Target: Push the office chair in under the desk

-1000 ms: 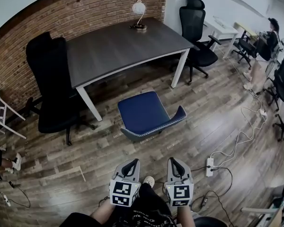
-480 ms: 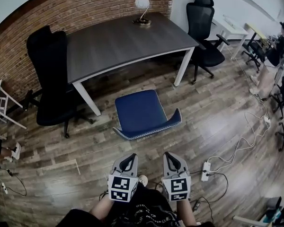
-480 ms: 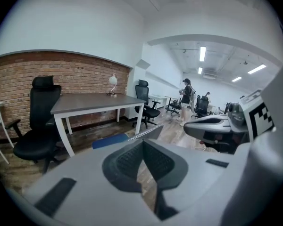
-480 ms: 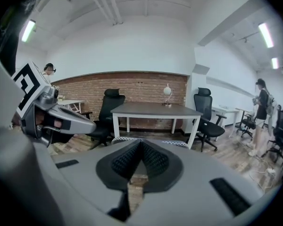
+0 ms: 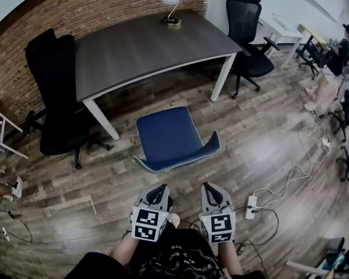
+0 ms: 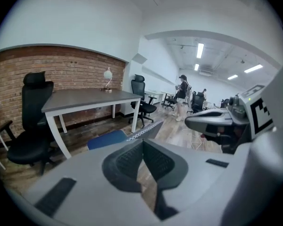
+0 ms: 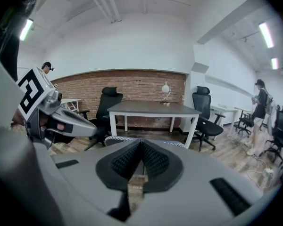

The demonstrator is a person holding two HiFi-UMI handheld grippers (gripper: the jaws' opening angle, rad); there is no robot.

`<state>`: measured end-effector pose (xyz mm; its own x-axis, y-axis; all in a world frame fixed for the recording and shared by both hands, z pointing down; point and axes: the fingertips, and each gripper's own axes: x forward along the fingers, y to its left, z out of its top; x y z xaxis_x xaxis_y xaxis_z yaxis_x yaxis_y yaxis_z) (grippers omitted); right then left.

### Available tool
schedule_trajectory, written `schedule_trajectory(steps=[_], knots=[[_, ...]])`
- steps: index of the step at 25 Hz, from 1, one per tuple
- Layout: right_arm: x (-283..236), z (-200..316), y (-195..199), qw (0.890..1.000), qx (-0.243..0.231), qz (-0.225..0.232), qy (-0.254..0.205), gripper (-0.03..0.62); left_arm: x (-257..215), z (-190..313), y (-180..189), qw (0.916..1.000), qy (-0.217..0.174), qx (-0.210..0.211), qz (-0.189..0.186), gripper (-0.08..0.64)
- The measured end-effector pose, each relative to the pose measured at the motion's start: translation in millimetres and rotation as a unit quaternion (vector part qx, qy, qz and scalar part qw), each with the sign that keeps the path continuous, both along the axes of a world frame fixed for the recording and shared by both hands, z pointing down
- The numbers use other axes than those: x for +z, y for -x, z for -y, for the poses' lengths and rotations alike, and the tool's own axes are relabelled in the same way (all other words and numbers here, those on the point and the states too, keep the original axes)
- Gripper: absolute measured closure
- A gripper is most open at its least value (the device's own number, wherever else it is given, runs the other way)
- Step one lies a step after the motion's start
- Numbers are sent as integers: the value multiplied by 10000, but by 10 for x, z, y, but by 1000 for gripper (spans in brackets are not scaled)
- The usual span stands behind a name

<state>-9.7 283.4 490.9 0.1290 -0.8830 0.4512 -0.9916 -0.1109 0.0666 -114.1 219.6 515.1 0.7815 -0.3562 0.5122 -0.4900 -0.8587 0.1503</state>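
A blue chair (image 5: 168, 136) with a low grey backrest (image 5: 183, 158) stands on the wooden floor in front of the dark grey desk (image 5: 139, 48), outside the desk's white legs (image 5: 101, 119). My left gripper (image 5: 160, 189) and right gripper (image 5: 207, 188) hover side by side just short of the backrest, not touching it. Both are shut with nothing between the jaws. The left gripper view shows the blue chair (image 6: 107, 138) just past my left gripper (image 6: 143, 142). In the right gripper view the chair's backrest (image 7: 118, 138) peeks above my right gripper (image 7: 141, 143), with the desk (image 7: 153, 108) beyond.
A black office chair (image 5: 55, 106) stands left of the desk, another (image 5: 247, 34) at its right end. A lamp (image 5: 171, 2) sits on the desk by the brick wall. A power strip (image 5: 250, 206) and cables lie on the floor at right. A person (image 5: 340, 54) stands far right.
Both grippers have drawn closer to the blue chair's backrest over the last second; the chair and desk sit lower and nearer in the head view. The jaws stayed shut.
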Motion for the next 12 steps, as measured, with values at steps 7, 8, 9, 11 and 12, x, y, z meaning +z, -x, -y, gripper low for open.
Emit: schedule_trajectory(steps=[7, 8, 9, 11, 12], knots=[[99, 230, -219, 9998, -50, 39, 180, 588, 3, 225, -284, 9998, -64, 204, 34, 552], [105, 280, -247, 9998, -69, 53, 201, 588, 3, 270, -317, 9997, -75, 229, 64, 552], [112, 334, -275, 9997, -95, 59, 224, 588, 16, 315, -349, 9995, -77, 268, 115, 552], [133, 442, -330, 9995, -133, 60, 279, 588, 79, 391, -412, 9988, 22, 413, 247, 552], [149, 494, -358, 9994, -135, 67, 306, 587, 120, 421, -440, 9981, 114, 506, 318, 549]])
